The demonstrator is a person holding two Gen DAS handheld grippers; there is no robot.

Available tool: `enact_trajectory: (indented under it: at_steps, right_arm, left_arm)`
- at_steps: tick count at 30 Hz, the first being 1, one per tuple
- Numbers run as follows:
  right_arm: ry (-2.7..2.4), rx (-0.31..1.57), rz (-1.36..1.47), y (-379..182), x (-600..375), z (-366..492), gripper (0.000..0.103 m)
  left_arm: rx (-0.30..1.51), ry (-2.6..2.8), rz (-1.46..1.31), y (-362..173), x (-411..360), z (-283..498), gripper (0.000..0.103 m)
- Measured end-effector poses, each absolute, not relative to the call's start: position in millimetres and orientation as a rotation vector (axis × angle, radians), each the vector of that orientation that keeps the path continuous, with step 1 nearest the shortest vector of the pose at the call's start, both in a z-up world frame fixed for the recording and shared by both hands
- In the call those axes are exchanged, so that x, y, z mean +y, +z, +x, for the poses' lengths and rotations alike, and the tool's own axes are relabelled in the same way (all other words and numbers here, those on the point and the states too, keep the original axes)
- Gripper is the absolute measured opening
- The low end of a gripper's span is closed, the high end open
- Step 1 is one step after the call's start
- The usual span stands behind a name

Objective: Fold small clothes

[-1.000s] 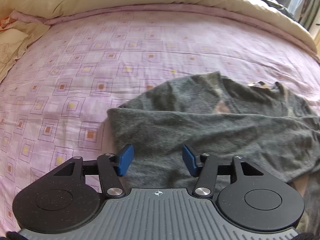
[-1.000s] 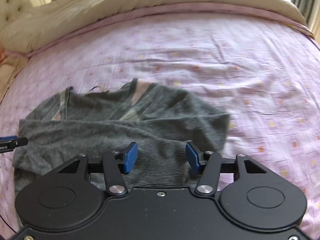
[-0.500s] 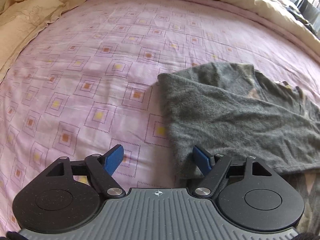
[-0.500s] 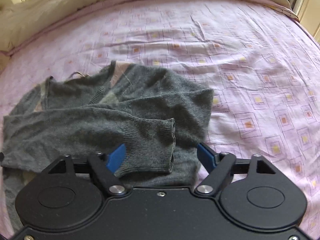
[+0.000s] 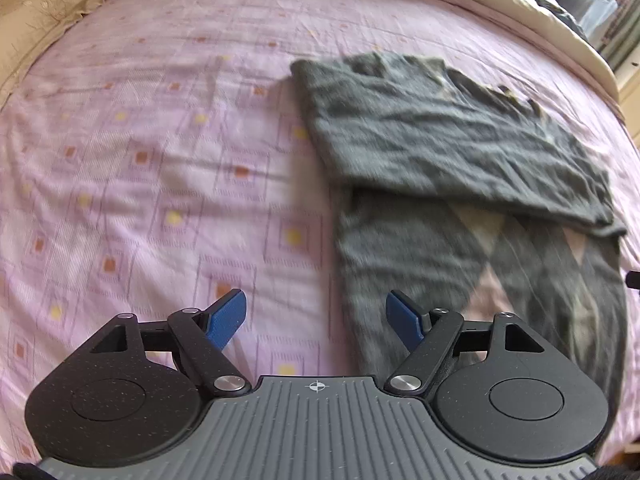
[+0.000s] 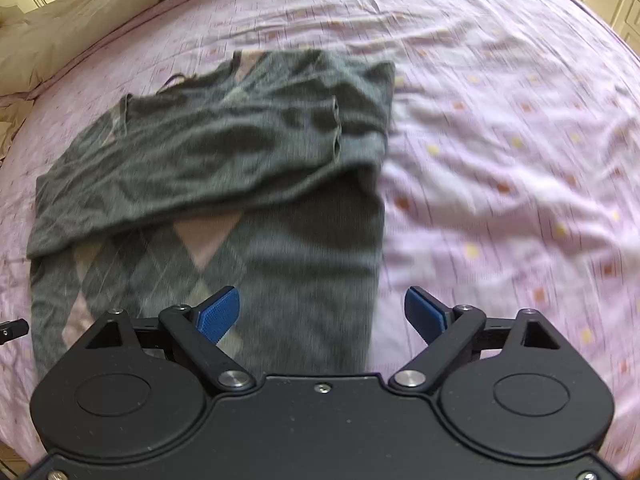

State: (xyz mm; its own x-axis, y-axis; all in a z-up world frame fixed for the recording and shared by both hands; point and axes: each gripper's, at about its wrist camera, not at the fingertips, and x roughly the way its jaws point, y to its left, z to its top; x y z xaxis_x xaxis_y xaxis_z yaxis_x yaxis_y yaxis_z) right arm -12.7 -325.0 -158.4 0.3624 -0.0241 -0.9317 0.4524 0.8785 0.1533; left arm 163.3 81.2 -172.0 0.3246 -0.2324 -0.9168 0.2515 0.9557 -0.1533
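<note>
Grey argyle sweater (image 5: pixel 460 148) lies flat on the bed's pink patterned sheet (image 5: pixel 152 152). Left wrist view: sweater fills right half of frame; a sleeve (image 5: pixel 440 136) is folded across the chest, pink and beige diamonds exposed below it. Right wrist view: sweater (image 6: pixel 224 200) sits left of centre, sleeve cuff (image 6: pixel 334 128) ending near the garment's right edge.

Left gripper (image 5: pixel 316 318): jaws wide apart, nothing held; right blue pad over the sweater's lower left edge, left pad over bare sheet. Right gripper (image 6: pixel 322 314): jaws wide apart, empty; left pad over the sweater hem area, right pad over sheet. Contact with fabric not discernible. Cream duvet (image 6: pixel 60 36) bunched along upper left. Both views motion-blurred.
</note>
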Motion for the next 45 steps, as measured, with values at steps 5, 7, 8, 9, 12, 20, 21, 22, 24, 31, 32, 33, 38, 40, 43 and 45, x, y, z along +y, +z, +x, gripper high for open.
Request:
enact_trajectory:
  at_steps: [5, 7, 8, 9, 12, 20, 21, 22, 24, 31, 32, 33, 38, 40, 43, 45]
  right_arm:
    - [-0.317, 1.185, 0.453, -158.0, -305.6, -47.2, 0.094]
    - [-0.31, 1.197, 0.467, -159.1, -299.8, -59.3, 0.094]
    - [-0.305, 1.203, 0.474, -159.7, -297.7, -64.5, 0.094]
    - [-0.294, 1.212, 0.481, -160.2, -295.2, -70.2, 0.094]
    - [-0.257, 1.242, 0.47, -160.7, -287.9, -83.0, 0.094]
    - [-0.128, 1.285, 0.445, -166.8, -275.7, -108.7, 0.094]
    - [-0.11, 1.288, 0.444, -167.9, -274.8, -111.0, 0.094]
    - [-0.091, 1.29, 0.443, -168.8, -274.1, -113.2, 0.094]
    - [-0.055, 1.303, 0.448, -170.1, -273.6, -118.1, 0.094]
    - [0.054, 1.29, 0.466, -175.6, -272.9, -139.5, 0.094]
    - [0.066, 1.287, 0.469, -177.5, -272.7, -142.7, 0.094]
    - [0.074, 1.284, 0.473, -179.5, -272.8, -145.4, 0.094]
    - [0.114, 1.263, 0.499, -189.4, -270.4, -154.6, 0.096]
    - [0.129, 1.239, 0.513, -192.3, -269.7, -157.7, 0.103]
    - [0.134, 1.215, 0.535, -195.1, -270.0, -160.4, 0.103]
    - [0.14, 1.205, 0.546, -195.6, -271.9, -163.5, 0.103]
  left_arm:
    - [1.233, -0.406, 0.038, -174.3, 83.6, 135.7, 0.076]
    - [1.244, -0.442, 0.043, -175.7, 84.8, 124.3, 0.076]
    - [1.248, -0.457, 0.046, -176.2, 85.0, 118.7, 0.076]
    - [1.252, -0.473, 0.05, -176.7, 85.3, 113.4, 0.076]
    - [1.259, -0.507, 0.071, -178.0, 85.0, 95.8, 0.076]
    - [1.282, -0.527, 0.066, -182.9, 79.2, 49.4, 0.076]
    - [1.286, -0.528, 0.061, -183.5, 77.9, 44.0, 0.076]
    - [1.292, -0.527, 0.054, -184.1, 76.8, 39.0, 0.075]
    - [1.304, -0.516, 0.036, -186.2, 74.2, 28.7, 0.075]
    - [1.33, -0.476, 0.023, -195.8, 65.6, 1.5, 0.075]
    - [1.333, -0.472, 0.016, -197.3, 64.6, -0.8, 0.075]
    - [1.332, -0.465, 0.012, -198.8, 63.7, -3.0, 0.075]
    - [1.308, -0.442, 0.02, -203.6, 58.2, -7.4, 0.075]
    - [1.296, -0.435, 0.021, -204.2, 56.5, -7.6, 0.076]
    - [1.287, -0.446, 0.036, -205.3, 53.1, -8.9, 0.083]
    - [1.278, -0.454, 0.046, -206.4, 51.0, -10.8, 0.087]
